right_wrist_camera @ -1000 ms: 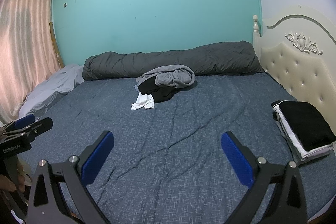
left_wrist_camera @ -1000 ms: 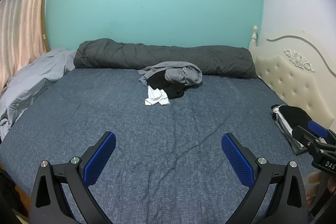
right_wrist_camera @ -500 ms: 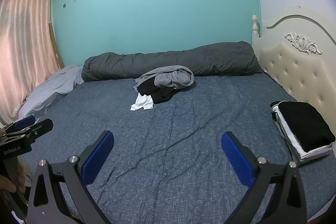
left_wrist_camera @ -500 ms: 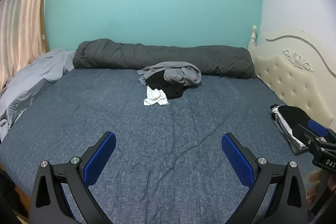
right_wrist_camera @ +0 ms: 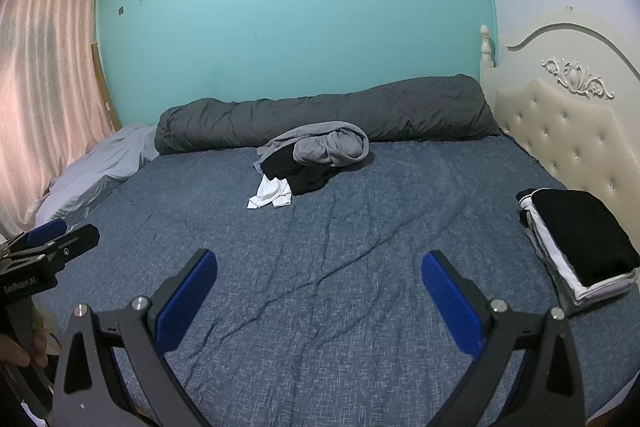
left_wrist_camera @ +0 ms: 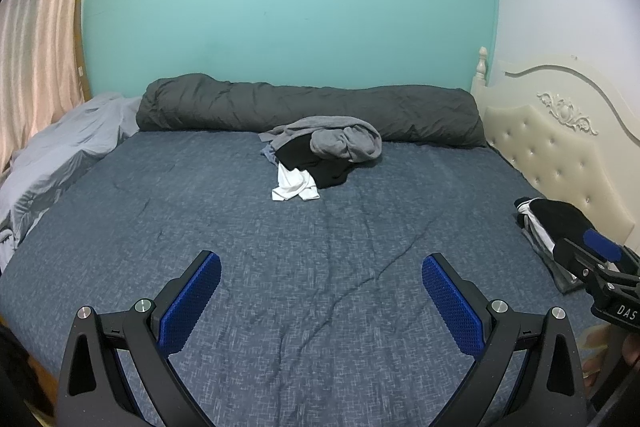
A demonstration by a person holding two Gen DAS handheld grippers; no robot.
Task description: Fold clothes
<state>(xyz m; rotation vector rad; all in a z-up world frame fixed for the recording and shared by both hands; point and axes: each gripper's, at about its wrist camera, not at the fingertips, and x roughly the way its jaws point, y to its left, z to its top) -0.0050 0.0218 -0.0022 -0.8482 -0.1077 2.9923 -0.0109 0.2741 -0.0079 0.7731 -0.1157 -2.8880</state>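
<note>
Heaped unfolded clothes [left_wrist_camera: 322, 155] mid-bed toward the far side, just before a rolled dark duvet [left_wrist_camera: 304, 109]: grey on top, black beneath, white poking out, lower layers hidden. Folded stack [right_wrist_camera: 576, 247] at the right edge of the blue bedspread [right_wrist_camera: 340, 247], partly blocked in the left view. Left gripper [left_wrist_camera: 320, 301] and right gripper [right_wrist_camera: 318, 297] both spread wide, empty, over bare bedspread.

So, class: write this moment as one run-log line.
left gripper: open, empty | right gripper: open, empty | unfolded pile: mid-bed, untouched | folded stack: by headboard
</note>
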